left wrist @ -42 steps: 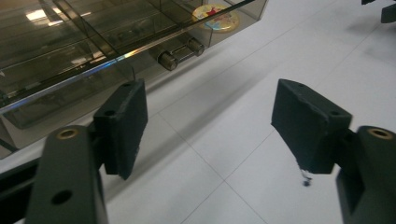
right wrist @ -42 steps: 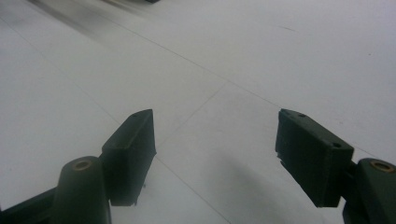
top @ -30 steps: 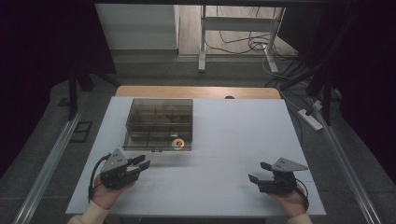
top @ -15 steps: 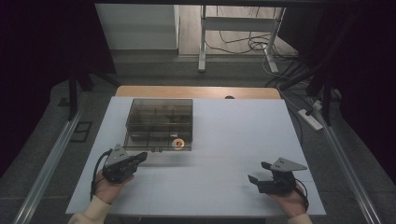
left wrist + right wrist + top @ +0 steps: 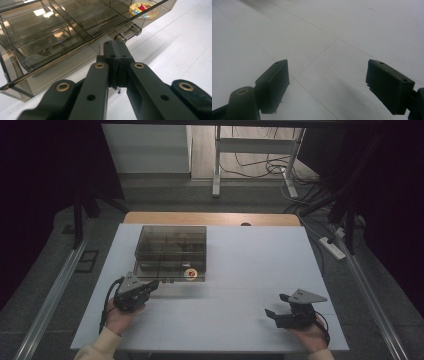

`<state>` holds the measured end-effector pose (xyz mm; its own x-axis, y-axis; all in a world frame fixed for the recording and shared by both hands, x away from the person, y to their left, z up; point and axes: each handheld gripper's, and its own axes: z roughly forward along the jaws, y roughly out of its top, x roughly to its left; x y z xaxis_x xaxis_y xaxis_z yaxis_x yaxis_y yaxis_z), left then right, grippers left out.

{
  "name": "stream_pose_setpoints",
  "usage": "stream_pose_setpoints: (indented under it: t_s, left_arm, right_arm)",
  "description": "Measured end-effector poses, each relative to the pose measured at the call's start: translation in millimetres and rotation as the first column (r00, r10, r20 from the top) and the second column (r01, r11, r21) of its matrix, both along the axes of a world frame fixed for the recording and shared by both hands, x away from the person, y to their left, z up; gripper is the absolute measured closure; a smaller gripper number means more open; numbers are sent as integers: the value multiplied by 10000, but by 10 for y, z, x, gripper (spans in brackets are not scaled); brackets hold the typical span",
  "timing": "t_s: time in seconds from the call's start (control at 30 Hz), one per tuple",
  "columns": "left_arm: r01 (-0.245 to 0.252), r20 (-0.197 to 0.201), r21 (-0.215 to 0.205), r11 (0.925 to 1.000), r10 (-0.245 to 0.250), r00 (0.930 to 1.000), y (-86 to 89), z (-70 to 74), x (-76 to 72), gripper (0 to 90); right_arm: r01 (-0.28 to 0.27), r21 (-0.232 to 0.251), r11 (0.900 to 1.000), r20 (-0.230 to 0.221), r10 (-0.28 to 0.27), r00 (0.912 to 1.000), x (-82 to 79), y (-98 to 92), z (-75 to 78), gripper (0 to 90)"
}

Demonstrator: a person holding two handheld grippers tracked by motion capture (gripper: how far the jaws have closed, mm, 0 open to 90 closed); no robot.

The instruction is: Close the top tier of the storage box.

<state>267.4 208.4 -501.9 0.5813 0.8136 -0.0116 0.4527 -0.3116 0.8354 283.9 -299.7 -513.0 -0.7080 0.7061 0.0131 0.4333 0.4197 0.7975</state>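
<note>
Smoky clear compartment box (image 5: 171, 252) on the white table (image 5: 240, 320), round cartoon sticker (image 5: 190, 274) at its near right corner, left gripper (image 5: 150, 287) pressed together on nothing just beside the box's front latch (image 5: 128, 34), right gripper (image 5: 274, 314) well apart from the box, jaws wide and just been opening, nothing between them.

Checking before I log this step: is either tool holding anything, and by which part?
Nothing is held. The left tool is shut on nothing beside the box; the right tool is open over the table.
</note>
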Motion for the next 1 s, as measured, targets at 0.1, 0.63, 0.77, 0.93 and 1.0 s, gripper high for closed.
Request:
stream_pose_setpoints:
  t_s: [0.1,0.63,0.77,0.93,1.0]
  left_arm:
    - [-47,24,82,10000,47,10000,5,-4,5,886]
    - [-32,77,185,9998,30,10000,3,-51,35,886]
    - [63,106,147,9999,-64,9999,-4,-58,56,886]
    - [138,168,184,9997,-141,9998,-28,-61,64,887]
    - [139,170,171,9998,-141,9998,-29,-61,70,886]
  right_arm:
    - [5,-57,10000,21,-5,10000,-2,4,0,189]
    - [-6,-106,9999,-13,5,10000,1,6,-10,190]
    - [4,-143,9999,-41,-5,10000,4,10,-14,190]
    - [15,-142,9999,-60,-15,10000,9,9,-14,191]
    - [14,-161,9999,-45,-14,10000,9,10,-17,191]
